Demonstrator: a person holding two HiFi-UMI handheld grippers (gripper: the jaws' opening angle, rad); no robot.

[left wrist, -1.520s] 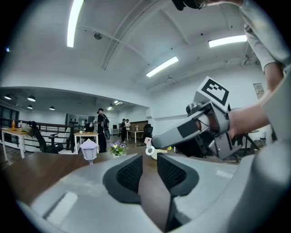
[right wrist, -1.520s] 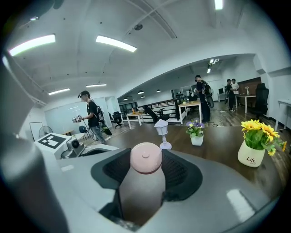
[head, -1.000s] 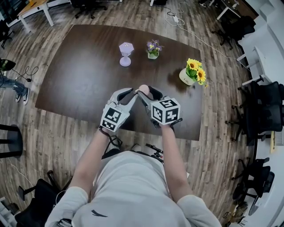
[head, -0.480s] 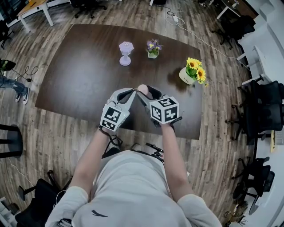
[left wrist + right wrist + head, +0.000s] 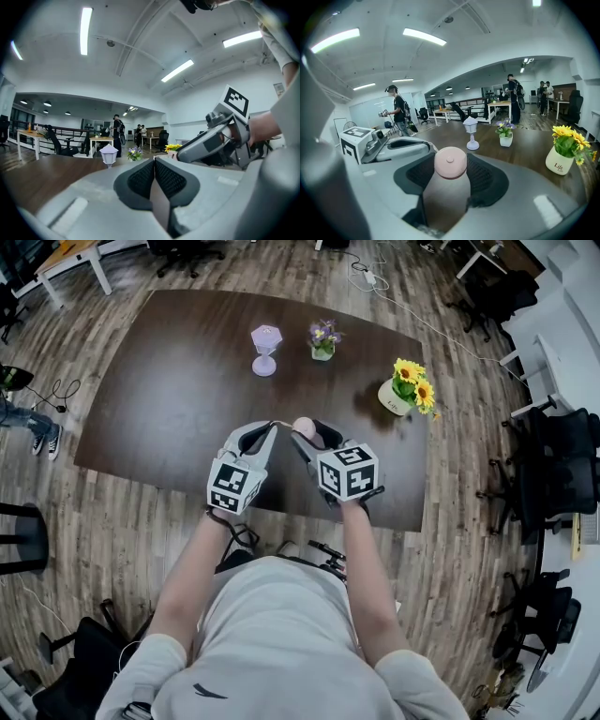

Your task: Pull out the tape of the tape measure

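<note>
A round pink tape measure (image 5: 303,427) sits upright between the pads of my right gripper (image 5: 309,433), which is shut on its case (image 5: 450,162) above the near part of the dark table (image 5: 169,399). My left gripper (image 5: 272,426) is just to its left, tip pointing at the case, with its pads pressed together (image 5: 153,171). A thin pale strip of tape (image 5: 425,144) runs from the left gripper's tip to the case; the pinched end itself is hidden between the pads. In the left gripper view the right gripper's finger (image 5: 201,143) reaches in from the right.
At the back of the table stand a lilac lamp ornament (image 5: 266,352), a small pot of purple flowers (image 5: 323,343) and a white pot of sunflowers (image 5: 410,390). Office chairs (image 5: 553,465) are at the right. People stand among desks far off (image 5: 513,98).
The left gripper's jaws, open a second ago beside the pink case, have shut, and the gripper has drawn a little to the left of it. The right gripper has held still.
</note>
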